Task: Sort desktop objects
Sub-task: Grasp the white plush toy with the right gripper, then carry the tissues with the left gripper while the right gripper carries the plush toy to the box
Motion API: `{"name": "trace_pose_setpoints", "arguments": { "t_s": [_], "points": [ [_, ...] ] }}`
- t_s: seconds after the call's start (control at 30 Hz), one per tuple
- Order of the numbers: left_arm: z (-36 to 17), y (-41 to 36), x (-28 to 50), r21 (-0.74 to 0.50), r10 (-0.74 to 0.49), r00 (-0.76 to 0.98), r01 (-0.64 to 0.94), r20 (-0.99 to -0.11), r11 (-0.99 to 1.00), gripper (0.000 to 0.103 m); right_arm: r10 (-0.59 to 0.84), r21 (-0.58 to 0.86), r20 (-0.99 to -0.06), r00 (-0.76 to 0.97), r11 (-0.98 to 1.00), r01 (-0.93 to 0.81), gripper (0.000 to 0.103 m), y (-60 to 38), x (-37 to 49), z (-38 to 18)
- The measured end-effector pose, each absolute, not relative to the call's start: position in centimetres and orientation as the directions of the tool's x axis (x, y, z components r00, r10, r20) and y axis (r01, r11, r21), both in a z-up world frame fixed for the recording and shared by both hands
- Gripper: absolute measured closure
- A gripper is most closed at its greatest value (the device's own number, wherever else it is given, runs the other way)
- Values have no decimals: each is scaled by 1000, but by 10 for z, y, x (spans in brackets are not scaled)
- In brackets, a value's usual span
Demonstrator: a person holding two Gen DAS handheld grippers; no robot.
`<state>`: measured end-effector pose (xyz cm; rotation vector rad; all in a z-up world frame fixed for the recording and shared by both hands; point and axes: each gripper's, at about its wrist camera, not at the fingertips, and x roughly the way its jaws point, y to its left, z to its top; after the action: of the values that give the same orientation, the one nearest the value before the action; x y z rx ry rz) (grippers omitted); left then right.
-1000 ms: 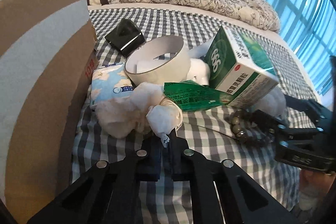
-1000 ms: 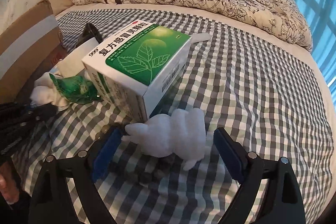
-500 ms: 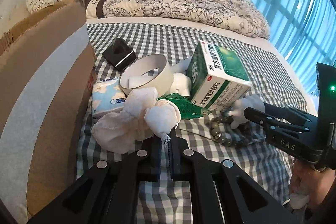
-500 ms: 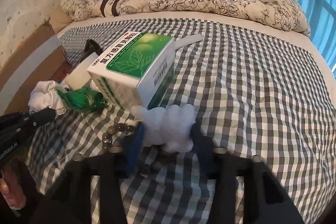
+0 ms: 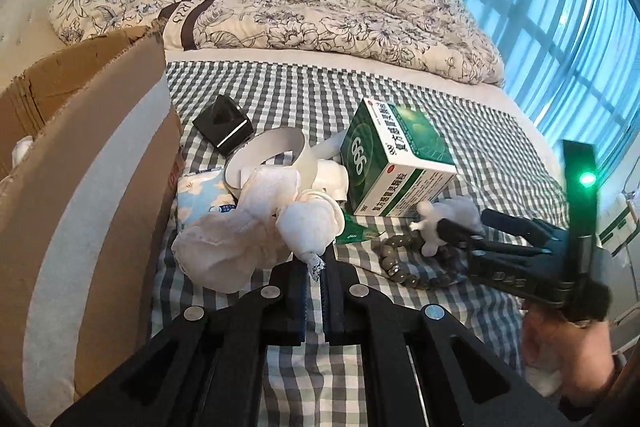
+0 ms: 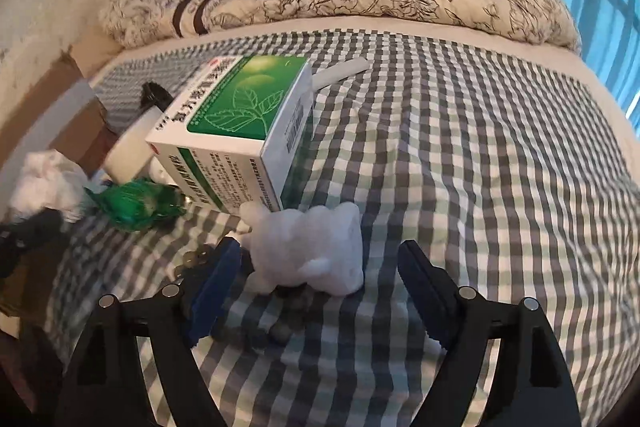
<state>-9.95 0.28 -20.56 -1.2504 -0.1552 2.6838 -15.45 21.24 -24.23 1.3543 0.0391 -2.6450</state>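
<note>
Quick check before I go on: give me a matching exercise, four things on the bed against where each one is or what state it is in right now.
Things:
1. white lace cloth
2. white figurine
3. bead bracelet
4. black box

States:
A. on the checked sheet beyond the tape ring
B. between the open fingers of the right gripper
C. pinched in the left gripper
D. lying partly under the figurine

Pairs: 1-C, 2-B, 3-D, 4-A

Left wrist view low over bed, facing headboard, right wrist view closer, both sharing green box (image 5: 394,163).
</note>
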Motion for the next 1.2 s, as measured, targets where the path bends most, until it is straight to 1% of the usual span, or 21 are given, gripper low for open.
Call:
{"name": "trace_pose_setpoints", "arguments": {
  "t_s": [0.1, 0.23, 0.4, 0.5, 0.63, 0.93, 1.2],
  "points": [
    [-199, 2, -97, -166, 202, -644, -118, -738, -979, 98, -109, 7, -827, -552, -983, 184, 22, 200, -165, -252],
    [-192, -1, -96, -172, 207, -652, -118, -729, -978, 98, -77, -44, -818, -570, -980, 194, 23, 190, -171, -256],
    [-188, -6, -94, -182, 208, -658, -108, -724, -977, 98, -111, 23, -832, -543, -986, 167, 25, 199, -169, -254],
    [-185, -5, -92, -186, 211, -663, -109, -718, -976, 98, -111, 20, -821, -560, -986, 166, 25, 203, -160, -248],
    [-179, -1, -89, -184, 217, -670, -122, -710, -975, 98, -143, 69, -799, -583, -987, 147, 25, 212, -149, -237],
    [-157, 4, -84, -171, 218, -693, -137, -687, -976, 98, -168, 104, -725, -668, -985, 135, 25, 224, -128, -189],
    [-118, 4, -77, -141, 197, -745, -139, -637, -980, 98, -193, 106, -647, -738, -981, 163, 25, 217, -108, -128]
  ]
}}
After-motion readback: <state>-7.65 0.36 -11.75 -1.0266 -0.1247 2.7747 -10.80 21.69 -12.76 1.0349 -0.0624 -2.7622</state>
